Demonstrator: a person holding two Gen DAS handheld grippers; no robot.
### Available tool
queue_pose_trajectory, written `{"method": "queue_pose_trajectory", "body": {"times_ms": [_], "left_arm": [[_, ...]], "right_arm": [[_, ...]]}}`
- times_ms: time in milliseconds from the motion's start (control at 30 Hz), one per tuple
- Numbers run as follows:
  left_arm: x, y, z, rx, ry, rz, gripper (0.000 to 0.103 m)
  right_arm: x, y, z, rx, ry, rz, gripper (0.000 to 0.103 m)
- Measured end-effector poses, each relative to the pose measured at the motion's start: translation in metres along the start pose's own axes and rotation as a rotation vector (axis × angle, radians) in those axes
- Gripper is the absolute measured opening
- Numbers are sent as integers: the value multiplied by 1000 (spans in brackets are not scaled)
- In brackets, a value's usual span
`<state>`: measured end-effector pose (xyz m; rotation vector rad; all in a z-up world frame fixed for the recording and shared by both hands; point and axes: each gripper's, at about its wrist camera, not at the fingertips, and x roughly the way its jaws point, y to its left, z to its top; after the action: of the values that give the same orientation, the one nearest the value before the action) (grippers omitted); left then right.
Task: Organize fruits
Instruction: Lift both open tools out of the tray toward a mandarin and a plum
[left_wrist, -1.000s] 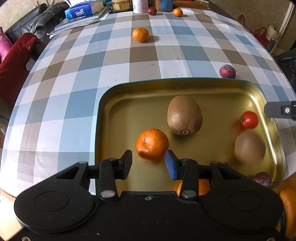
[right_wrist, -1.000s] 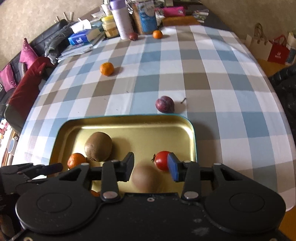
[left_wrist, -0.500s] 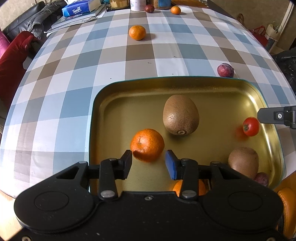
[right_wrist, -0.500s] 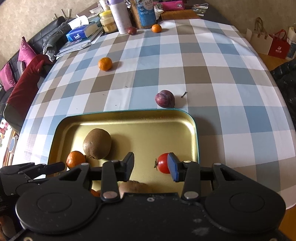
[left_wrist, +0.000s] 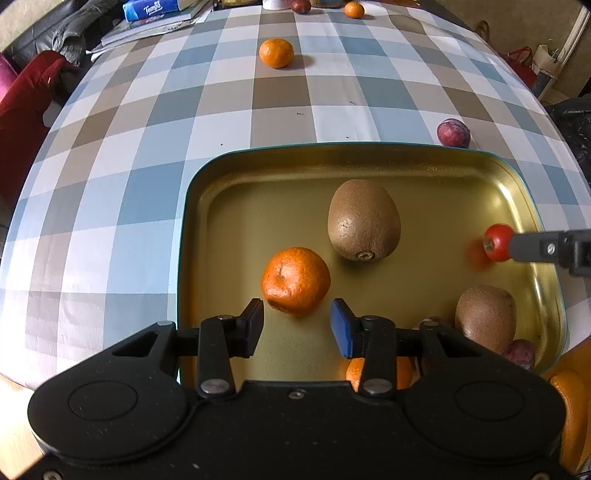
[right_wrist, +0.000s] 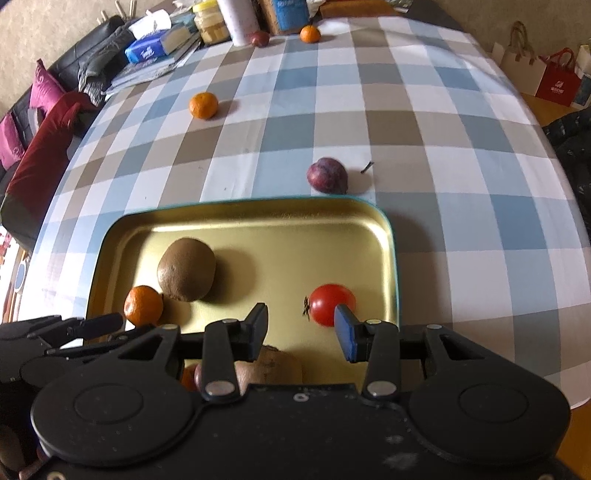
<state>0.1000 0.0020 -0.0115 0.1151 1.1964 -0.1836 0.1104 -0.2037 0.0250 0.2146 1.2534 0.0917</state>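
A: Start at the left. What is the left gripper (left_wrist: 297, 325) doing?

B: It hangs over the near left part of the shallow gold metal tray with a teal rim (left_wrist: 192, 206). Its jaws stand apart with nothing between them; the round orange mandarin (left_wrist: 295, 280) lies on the tray floor just beyond the tips, untouched.

A: And further right in the tray?

B: A large brown fuzzy kiwi (left_wrist: 364, 220) near the middle, then a second brown kiwi (left_wrist: 484, 316) at the near right, and a small red tomato (right_wrist: 331, 304) by the right wall.

A: The right gripper (right_wrist: 301, 332)?

B: Also parted and holding nothing. The tomato sits just past its blue-padded finger, not between the two.

A: What is still out on the worktop (right_wrist: 443, 184)?

B: On the blue, brown and white checked cloth, another mandarin (right_wrist: 203, 105) lies well beyond the tray to the left, a dark purple plum (right_wrist: 327, 175) just outside the tray's far rim, and a small mandarin (right_wrist: 310, 34) with another plum (right_wrist: 260, 38) at the far end.
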Motion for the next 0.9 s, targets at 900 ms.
{"method": "queue_pose_trajectory", "body": {"times_ms": [900], "left_arm": [[-14,11,78,5,75,28,50]], "right_arm": [[-12,-16,73,28,91,2,43]]}}
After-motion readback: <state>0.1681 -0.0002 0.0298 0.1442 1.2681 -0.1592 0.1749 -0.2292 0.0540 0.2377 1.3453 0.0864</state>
